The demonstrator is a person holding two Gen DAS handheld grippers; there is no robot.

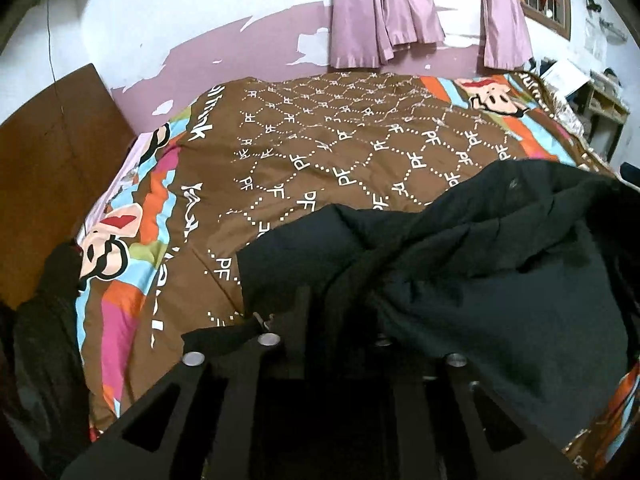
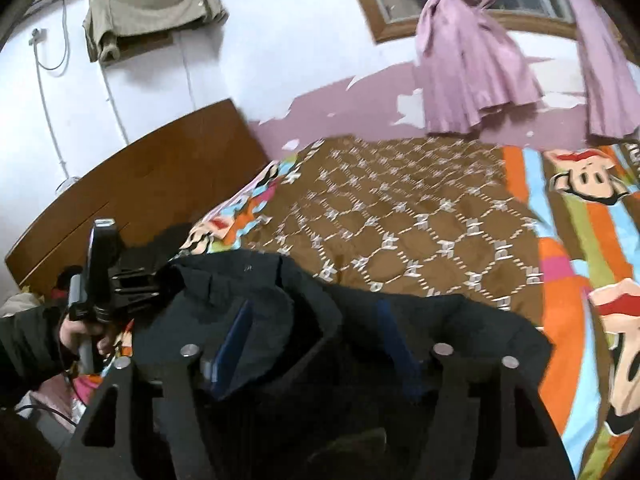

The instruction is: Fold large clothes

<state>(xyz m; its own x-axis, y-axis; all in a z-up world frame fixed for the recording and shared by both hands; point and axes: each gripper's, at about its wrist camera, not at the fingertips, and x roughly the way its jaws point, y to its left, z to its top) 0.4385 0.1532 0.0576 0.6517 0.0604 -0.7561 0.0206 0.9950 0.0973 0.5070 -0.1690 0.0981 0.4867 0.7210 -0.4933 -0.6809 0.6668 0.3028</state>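
Note:
A large black garment (image 1: pixel 480 264) lies crumpled on the brown patterned bedspread (image 1: pixel 320 140), at the near right of the left wrist view. My left gripper (image 1: pixel 340 304) reaches into its bunched near edge; a twisted fold runs in between the dark fingers, and black on black hides whether the pads press it. In the right wrist view the same garment (image 2: pixel 440 320) spreads under my right gripper (image 2: pixel 316 312). Its blue pads (image 2: pixel 240 332) stand wide apart with cloth lying loosely between them. The left gripper (image 2: pixel 160 280) shows at the garment's left end, held by a hand (image 2: pixel 80 332).
A wooden headboard (image 2: pixel 140 200) stands at the bed's left. Pink curtains (image 2: pixel 472 72) hang beneath a window on the far wall. A dark heap of clothes (image 1: pixel 44 320) lies at the bed's left edge. Shelves (image 1: pixel 604 104) stand beyond the far right corner.

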